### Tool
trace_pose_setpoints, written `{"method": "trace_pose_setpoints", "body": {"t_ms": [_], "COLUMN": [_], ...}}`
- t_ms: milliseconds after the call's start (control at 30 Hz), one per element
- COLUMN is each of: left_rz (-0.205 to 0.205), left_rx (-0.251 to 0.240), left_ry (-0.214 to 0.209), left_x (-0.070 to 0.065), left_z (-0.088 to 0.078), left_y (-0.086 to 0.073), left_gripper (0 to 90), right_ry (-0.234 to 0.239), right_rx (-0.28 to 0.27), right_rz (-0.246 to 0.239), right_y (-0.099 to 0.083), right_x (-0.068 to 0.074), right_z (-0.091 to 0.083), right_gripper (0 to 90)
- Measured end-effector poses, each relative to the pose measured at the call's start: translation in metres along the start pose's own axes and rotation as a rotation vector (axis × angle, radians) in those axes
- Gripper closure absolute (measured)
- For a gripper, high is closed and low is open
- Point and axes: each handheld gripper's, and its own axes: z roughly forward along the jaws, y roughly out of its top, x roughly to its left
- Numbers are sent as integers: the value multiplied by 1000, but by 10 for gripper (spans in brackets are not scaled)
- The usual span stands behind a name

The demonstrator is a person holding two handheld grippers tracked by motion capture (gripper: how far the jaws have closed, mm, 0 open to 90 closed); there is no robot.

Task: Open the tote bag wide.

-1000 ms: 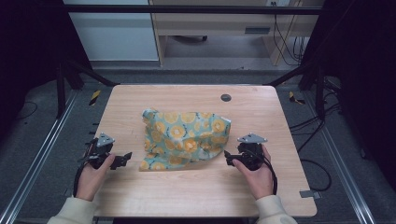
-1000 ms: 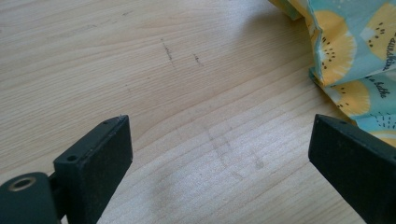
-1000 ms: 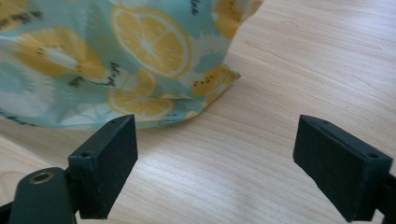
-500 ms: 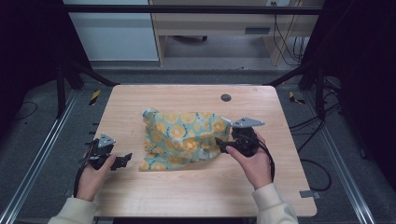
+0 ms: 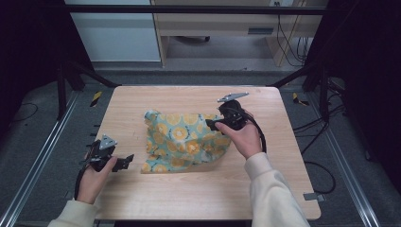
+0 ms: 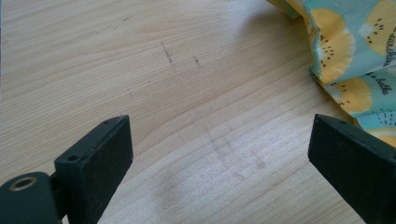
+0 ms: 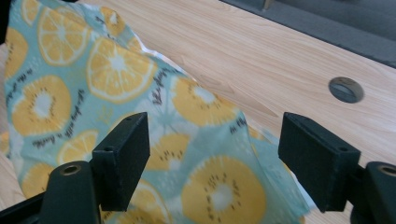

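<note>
On the table (image 5: 189, 198), fruit-print cloth (image 5: 187, 142) with unreadable script, both tools (image 5: 124, 163) (image 5: 211, 126) open, empty.

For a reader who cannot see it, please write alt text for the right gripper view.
The right gripper holds its two black fingers open above a crumpled teal cloth printed with orange and lemon slices, without gripping it. The cloth lies on a light wooden table, which has a small round hole near its far edge.
</note>
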Motion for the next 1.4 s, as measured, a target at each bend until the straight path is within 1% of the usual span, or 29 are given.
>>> {"method": "trace_pose_setpoints", "body": {"t_ms": [133,167,233,267,300,367,400,467,533,600,633,667,700,733,800,933,1000,1033,1067,1100,1133,1167,1200,1233,1267,1367,1400], "left_rz": [1,-1,-2,1,-3,-1,-1,4,3,5,5,7,10,11,11,6,2,2,5,6,4,4,5,5,5,6,6], "left_rx": [0,-1,-1,2,-2,-1,-1,4,5,5,4,5,8,8,8,7,5,5,8,9,8,8,7,7,8,7,7], "left_ry": [1,3,3,5,5,6,6,5,8,7,7,7,6,6,6,8,9,9,9,10,10,10,10,10,10,11,11], "left_x": [0,0,0,1,1,1,1,1,0,0,0,0,0,0,0,0,0,0,0,0,1,1,1,1,0,0,0], "left_z": [0,0,0,-1,-1,0,0,0,1,0,1,1,1,1,1,1,1,1,1,1,1,1,0,1,1,1,1], "left_y": [0,0,0,0,-1,-1,-1,-1,-1,0,0,0,0,0,0,-1,-1,-1,-1,-1,-1,-1,-1,-1,-1,-1,-1], "left_gripper": [62,62,62,62,62,62,62,62,62,62,62,62,62,62,62,63,63,63,63,64,63,63,63,64,64,64,64], "right_ry": [-5,10,8,5,1,2,8,12,27,33,34,34,42,41,43,64,73,73,79,89,93,93,101,106,120,144,144], "right_rx": [7,12,16,20,33,49,66,77,88,92,96,96,103,107,113,107,97,97,93,72,58,58,43,40,16,-18,-18], "right_rz": [-8,-2,-2,-16,-18,-20,-15,-15,-9,-6,-4,-4,-6,-14,-18,-40,-47,-47,-54,-65,-65,-65,-74,-78,-99,-136,-136], "right_y": [7,12,14,16,18,17,16,16,13,12,11,11,10,10,9,7,7,7,7,8,8,8,8,8,6,1,1], "right_x": [0,1,1,1,1,0,-1,-1,-2,-2,-2,-2,-1,-1,0,1,2,2,3,6,7,7,10,13,21,34,34], "right_z": [5,9,10,12,16,20,22,25,29,29,29,29,30,30,29,26,23,23,21,17,15,15,12,8,0,-15,-15], "right_gripper": [230,219,212,197,189,155,142,134,134,187,238,238,325,379,526,754,841,841,871,899,900,900,900,900,900,900,900]}}
